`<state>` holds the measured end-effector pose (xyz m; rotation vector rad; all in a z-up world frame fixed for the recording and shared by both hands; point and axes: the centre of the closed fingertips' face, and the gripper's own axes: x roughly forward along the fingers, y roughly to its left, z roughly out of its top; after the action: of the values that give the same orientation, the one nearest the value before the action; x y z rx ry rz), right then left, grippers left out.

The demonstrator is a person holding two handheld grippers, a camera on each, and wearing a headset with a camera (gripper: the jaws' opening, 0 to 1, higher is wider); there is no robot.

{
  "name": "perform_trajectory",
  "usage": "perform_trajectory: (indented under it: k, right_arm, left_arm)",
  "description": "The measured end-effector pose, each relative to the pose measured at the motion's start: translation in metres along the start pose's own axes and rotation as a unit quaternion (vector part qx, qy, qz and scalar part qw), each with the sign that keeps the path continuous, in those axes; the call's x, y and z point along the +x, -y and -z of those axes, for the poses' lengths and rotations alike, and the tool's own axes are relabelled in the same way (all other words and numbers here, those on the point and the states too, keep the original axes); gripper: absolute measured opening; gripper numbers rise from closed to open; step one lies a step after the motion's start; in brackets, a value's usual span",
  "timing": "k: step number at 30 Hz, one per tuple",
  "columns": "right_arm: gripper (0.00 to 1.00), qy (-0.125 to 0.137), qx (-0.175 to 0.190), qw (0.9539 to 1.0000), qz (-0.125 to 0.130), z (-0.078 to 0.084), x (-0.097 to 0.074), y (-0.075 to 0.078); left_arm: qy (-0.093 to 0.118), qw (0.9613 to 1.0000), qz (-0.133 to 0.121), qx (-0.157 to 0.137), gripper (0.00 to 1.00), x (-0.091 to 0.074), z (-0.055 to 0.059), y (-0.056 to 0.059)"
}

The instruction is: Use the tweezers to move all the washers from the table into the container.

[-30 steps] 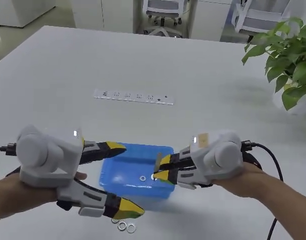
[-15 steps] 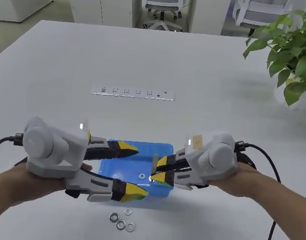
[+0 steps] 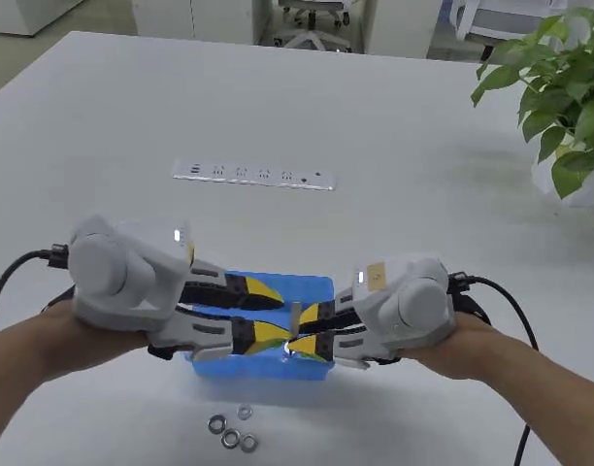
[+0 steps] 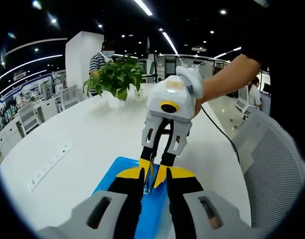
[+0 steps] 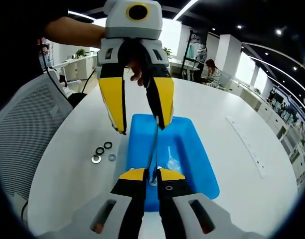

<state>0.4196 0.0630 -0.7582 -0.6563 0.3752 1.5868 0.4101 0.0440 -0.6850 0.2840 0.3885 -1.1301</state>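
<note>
Washers (image 5: 99,150), four of them, lie in a loose cluster on the white table (image 3: 375,146) just beside the near long side of the blue container (image 5: 192,154), outside it; in the head view they sit in front of the container, nearest the person. One more small ring lies on the container floor, just beside the tips of the right gripper (image 5: 152,175). That gripper's two jaws are pressed together on the tweezers (image 5: 153,144), which stick out forward over the container; whether the tweezer tips hold anything is too small to tell. The left gripper (image 4: 151,175) faces it from the opposite side, above the container, with its jaws spread apart; in its own view the tweezers stand between its two yellow tips (whether they touch the tweezers cannot be told). In the head view both grippers hang over the container, tip to tip, each held in a hand, with a black cable trailing from each. Farther back on the table lies a white power strip (image 3: 253,176), well apart from the container; a green plant (image 3: 559,107) stands at the far right.
</note>
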Motion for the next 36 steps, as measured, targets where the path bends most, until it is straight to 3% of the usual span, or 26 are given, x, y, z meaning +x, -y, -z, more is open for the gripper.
perform_trajectory:
  k: [13,36]
  right_arm:
    - [0.09,-0.001,-0.003,1.0,-0.008,0.003,0.005,0.001]
    - [0.11,-0.008,-0.011,0.9999,-0.009,0.002,0.007,0.004]
  left_arm:
    - [-0.012,0.9997,0.014,0.014,0.09,0.011,0.007,-0.009]
    - [-0.022,0.9992,0.02,0.028,0.06,0.012,0.011,-0.018]
